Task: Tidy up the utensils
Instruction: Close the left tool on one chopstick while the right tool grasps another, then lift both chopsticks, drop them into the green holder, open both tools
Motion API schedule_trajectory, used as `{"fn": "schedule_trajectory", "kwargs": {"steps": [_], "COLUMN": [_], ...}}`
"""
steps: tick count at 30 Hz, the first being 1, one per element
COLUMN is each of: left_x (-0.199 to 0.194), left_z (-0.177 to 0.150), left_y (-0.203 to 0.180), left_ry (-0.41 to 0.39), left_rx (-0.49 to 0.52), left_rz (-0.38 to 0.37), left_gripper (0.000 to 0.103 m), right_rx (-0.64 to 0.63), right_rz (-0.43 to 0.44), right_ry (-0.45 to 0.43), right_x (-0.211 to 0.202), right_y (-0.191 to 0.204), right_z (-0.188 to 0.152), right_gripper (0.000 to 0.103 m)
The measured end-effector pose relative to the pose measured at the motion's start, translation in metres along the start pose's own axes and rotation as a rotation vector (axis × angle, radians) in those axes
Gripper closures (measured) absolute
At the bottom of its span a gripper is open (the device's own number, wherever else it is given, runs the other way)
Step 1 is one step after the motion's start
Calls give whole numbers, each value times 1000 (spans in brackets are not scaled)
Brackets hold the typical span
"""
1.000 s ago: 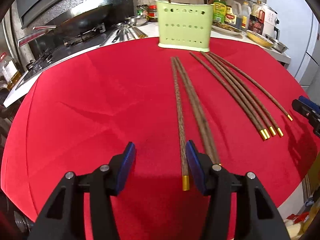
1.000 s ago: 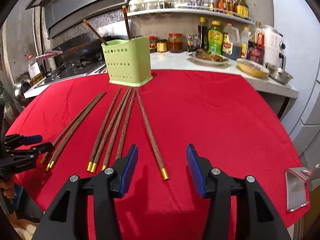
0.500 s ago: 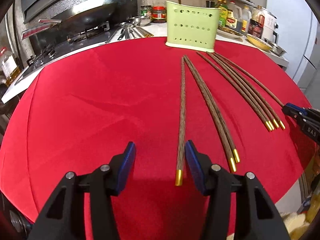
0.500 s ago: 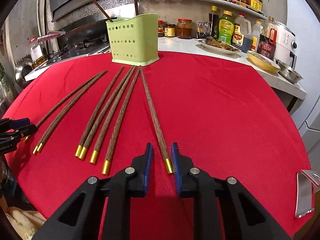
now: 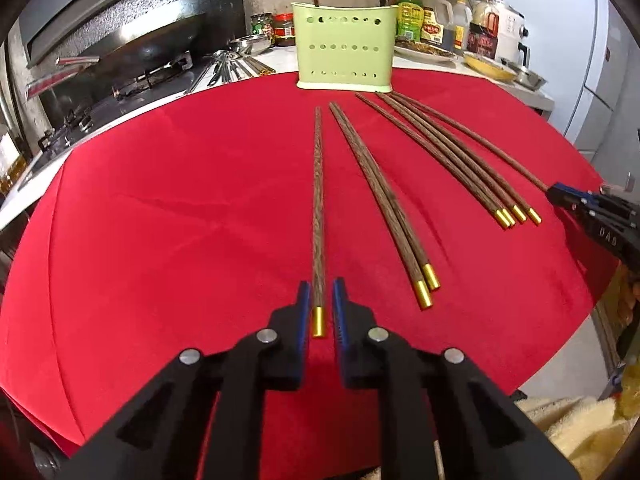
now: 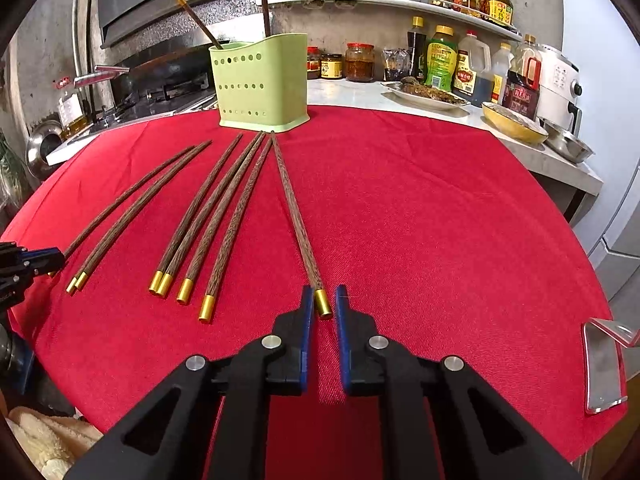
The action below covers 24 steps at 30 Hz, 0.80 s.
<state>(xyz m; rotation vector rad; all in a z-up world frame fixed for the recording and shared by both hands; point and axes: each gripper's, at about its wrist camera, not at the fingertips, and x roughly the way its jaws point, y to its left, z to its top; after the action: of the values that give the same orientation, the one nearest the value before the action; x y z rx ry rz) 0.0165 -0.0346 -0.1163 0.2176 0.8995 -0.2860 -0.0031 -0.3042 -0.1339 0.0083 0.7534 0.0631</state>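
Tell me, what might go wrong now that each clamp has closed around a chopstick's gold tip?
The left gripper and right gripper hold only the gold ends, so each long chopstick could droop or swing when lifted. The right one's chopstick lies against its neighbours near the green holder and might drag them.

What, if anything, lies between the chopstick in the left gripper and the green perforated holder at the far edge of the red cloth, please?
Nothing visible does. The left gripper has just closed around the gold-capped end of a brown wooden chopstick, and only bare red cloth lies between its far tip and the pale green perforated plastic holder. The other chopsticks lie off to the right.
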Motion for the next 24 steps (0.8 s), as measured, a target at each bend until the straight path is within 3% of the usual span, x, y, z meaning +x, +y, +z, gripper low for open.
{"fn": "schedule_trajectory", "kwargs": {"steps": [9, 13, 24], "left_x": [1, -4, -71], "left_z": [-1, 1, 34], "left_y": [-5, 6, 35], "left_ry": [-5, -32, -290], "left_rx": [39, -21, -98], "left_rz": [39, 3, -26], "left_gripper": [92, 96, 96], "right_rx": [-8, 9, -6], "right_rz": [13, 26, 90], "right_ry": [-11, -28, -192], "right_x": [0, -7, -66], "right_y": [-1, 1, 12], "right_z": [-2, -3, 32], "right_gripper": [94, 96, 96]}}
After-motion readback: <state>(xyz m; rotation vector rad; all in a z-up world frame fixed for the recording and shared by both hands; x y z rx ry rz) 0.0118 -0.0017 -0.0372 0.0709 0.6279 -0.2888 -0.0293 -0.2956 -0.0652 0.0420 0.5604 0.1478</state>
